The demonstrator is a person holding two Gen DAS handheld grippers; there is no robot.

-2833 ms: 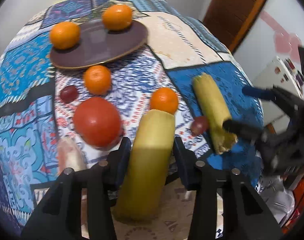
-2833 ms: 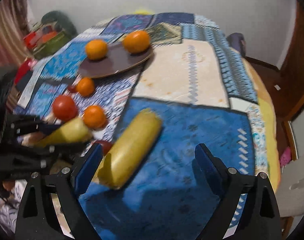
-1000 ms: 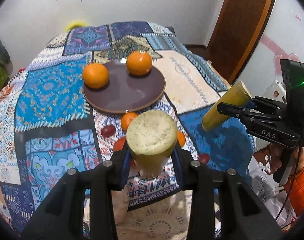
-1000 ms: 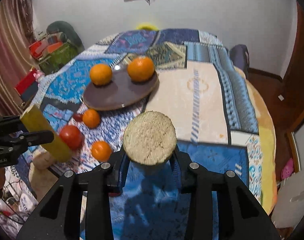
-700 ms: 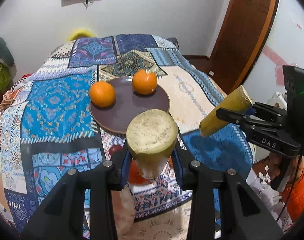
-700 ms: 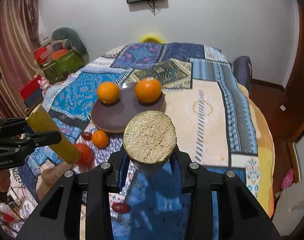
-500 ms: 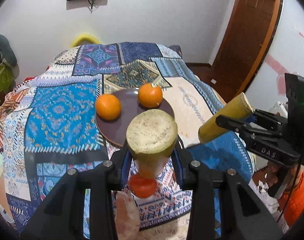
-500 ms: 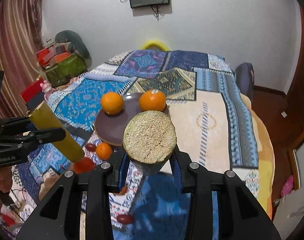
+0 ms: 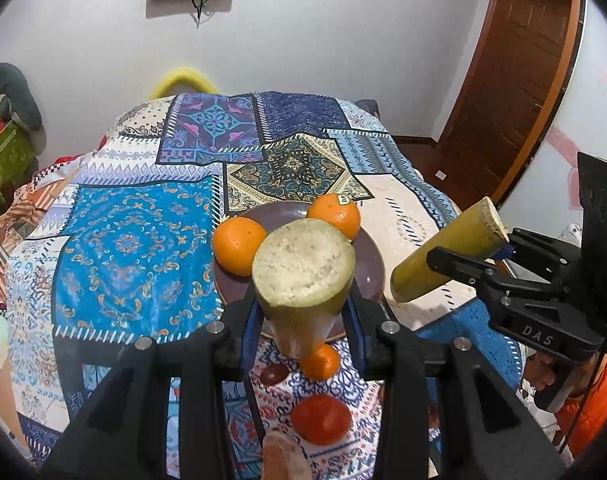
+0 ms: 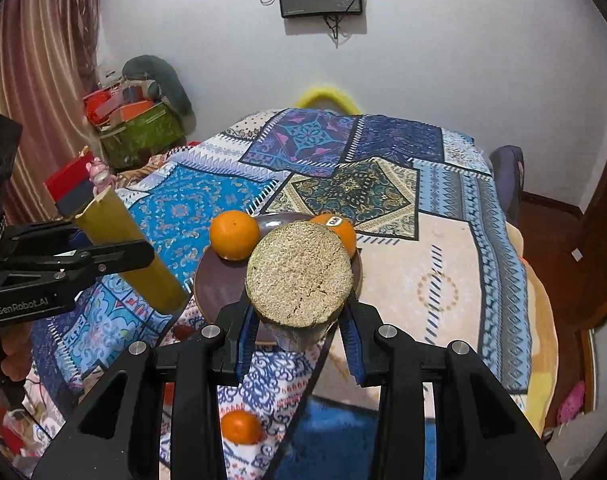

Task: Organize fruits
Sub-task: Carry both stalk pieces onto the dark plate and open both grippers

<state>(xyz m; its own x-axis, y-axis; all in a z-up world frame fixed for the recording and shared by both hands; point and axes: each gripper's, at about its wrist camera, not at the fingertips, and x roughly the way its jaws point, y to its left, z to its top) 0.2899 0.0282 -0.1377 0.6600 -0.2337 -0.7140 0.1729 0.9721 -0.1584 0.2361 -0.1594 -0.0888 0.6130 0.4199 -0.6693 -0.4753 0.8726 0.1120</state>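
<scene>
Left tool (image 9: 303, 320) and right tool (image 10: 299, 336) each clamp a cut yellow-green stalk (image 9: 303, 268).

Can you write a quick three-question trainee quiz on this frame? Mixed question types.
1. True or false: the brown plate holds two oranges.
2. What is the left gripper clamped on?
A. a tomato
B. a yellow-green cane piece
C. nothing
3. Fill in: the right gripper holds the other cane piece, while the tomato lies on the ____.

Key:
1. True: one orange at the plate's left, another with a sticker at its far edge.
2. B: the cane piece sits between the pads.
3. Patterned cloth.
</scene>
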